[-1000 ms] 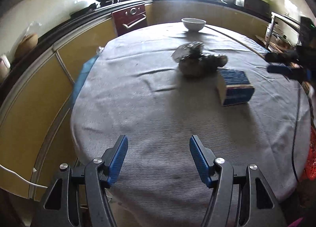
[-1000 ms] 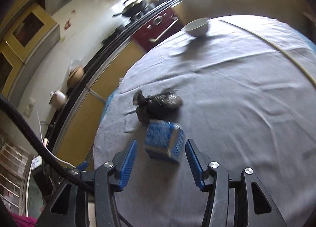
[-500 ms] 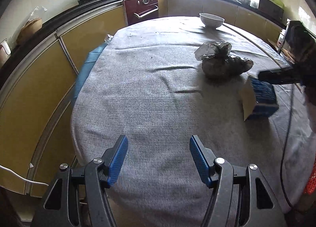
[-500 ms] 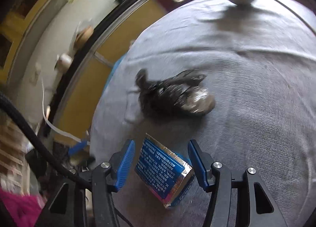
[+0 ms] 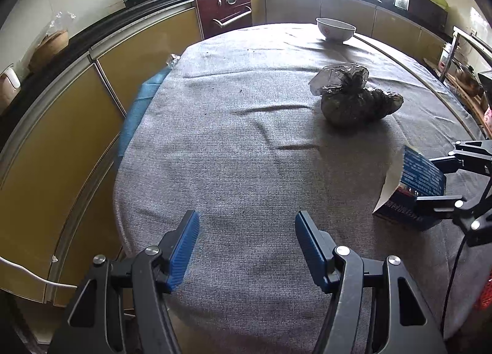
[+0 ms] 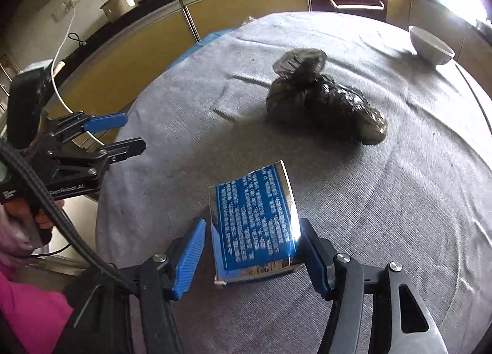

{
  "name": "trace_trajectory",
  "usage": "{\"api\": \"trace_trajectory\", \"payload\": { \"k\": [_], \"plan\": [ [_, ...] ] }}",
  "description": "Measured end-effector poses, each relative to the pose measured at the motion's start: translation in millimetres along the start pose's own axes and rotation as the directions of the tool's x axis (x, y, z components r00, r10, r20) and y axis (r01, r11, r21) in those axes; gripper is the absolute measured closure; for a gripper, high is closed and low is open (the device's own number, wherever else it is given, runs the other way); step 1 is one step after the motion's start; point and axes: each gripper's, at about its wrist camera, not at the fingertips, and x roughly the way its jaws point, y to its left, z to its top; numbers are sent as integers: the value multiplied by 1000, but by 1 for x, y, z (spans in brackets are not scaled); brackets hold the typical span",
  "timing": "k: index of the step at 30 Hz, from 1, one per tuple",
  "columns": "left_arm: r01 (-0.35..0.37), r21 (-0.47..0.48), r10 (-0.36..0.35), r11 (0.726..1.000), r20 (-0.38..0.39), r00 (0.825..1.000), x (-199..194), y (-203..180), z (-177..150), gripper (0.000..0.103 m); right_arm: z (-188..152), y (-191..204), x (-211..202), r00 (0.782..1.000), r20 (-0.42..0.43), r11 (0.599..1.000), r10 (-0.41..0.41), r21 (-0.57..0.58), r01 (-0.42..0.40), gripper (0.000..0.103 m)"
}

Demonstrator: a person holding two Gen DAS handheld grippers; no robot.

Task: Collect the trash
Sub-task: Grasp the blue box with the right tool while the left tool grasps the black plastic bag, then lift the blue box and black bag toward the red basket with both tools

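A blue printed box (image 6: 252, 200) lies on the grey tablecloth between the fingers of my right gripper (image 6: 252, 226). Its jaws are opening: a gap shows at the left pad, while the right pad sits beside the box's edge. In the left wrist view the same box (image 5: 412, 181) lies at the right edge with the right gripper (image 5: 436, 183) around it. A knotted dark plastic bag (image 6: 326, 108) of trash rests just beyond the box, mid-table (image 5: 356, 98). My left gripper (image 5: 247, 221) stands open and empty over the table's near edge, and shows at the left in the right wrist view (image 6: 123, 134).
A white bowl (image 5: 335, 29) stands at the far end of the oval table (image 5: 230, 138). Yellow cabinets and a dark red oven (image 5: 226, 11) curve round the left and back. A hand (image 6: 40, 215) and a pink sleeve hold the left gripper.
My right gripper has come down and rolled, so the blue box that lay ahead of its fingertips now sits between them, and its jaws stand wider. The left gripper shifted a little sideways.
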Motion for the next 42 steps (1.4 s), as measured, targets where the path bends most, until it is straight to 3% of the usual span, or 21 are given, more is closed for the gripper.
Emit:
{"api": "trace_trajectory", "payload": {
  "k": [3, 7, 13, 17, 19, 21, 24, 26, 30, 32, 33, 34, 35, 37, 39, 42],
  "plan": [
    [-5, -1, 5, 1000, 0, 1000, -1, 1, 1, 37, -3, 9, 8, 996, -3, 995, -87, -43, 86, 39],
    [6, 5, -6, 1000, 14, 1000, -3, -2, 12, 37, -6, 11, 9, 996, 36, 996, -86, -16, 86, 41],
    [56, 73, -61, 996, 60, 996, 7, -24, 59, 34, -30, -10, -18, 989, 135, 986, -53, 163, 31, 41],
    [130, 117, -144, 985, 127, 981, 14, -46, 102, 33, -57, -27, -43, 981, 187, 960, -49, 279, -5, 41],
    [184, 149, -206, 972, 145, 968, 19, -59, 121, 23, -71, -32, -56, 977, 208, 946, -57, 325, -14, 42],
    [213, 198, -244, 957, 144, 959, 27, -75, 136, 22, -89, -36, -73, 969, 235, 925, -69, 379, -26, 42],
    [307, 250, -340, 918, 100, 935, 42, -88, 146, 21, -108, -42, -88, 962, 258, 900, -92, 434, -31, 42],
    [397, 280, -408, 874, -18, 913, 64, -98, 149, 21, -122, -47, -97, 957, 269, 881, -106, 472, -35, 42],
    [395, 289, -377, 872, -118, 919, 93, -108, 144, 21, -141, -53, -105, 950, 289, 846, -122, 530, -53, 42],
    [403, 271, -385, 874, -118, 915, 96, -106, 140, 21, -146, -55, -106, 946, 299, 835, -124, 547, -64, 42],
    [388, 272, -372, 881, -109, 922, 95, -106, 138, 21, -148, -56, -106, 945, 302, 832, -124, 551, -67, 42],
    [378, 276, -364, 884, -105, 926, 95, -107, 136, 28, -148, -56, -106, 944, 305, 829, -124, 554, -70, 42],
    [376, 275, -358, 885, -115, 927, 95, -108, 133, 46, -148, -56, -106, 943, 309, 828, -125, 555, -73, 42],
    [365, 263, -340, 893, -135, 930, 100, -110, 129, 58, -147, -56, -106, 940, 316, 827, -127, 556, -76, 42],
    [336, 264, -315, 904, -121, 941, 98, -113, 126, 61, -146, -53, -109, 935, 329, 828, -131, 555, -79, 42],
    [330, 230, -311, 916, -114, 944, 89, -112, 120, 62, -146, -47, -114, 928, 341, 831, -148, 552, -70, 42]
  ]
}}
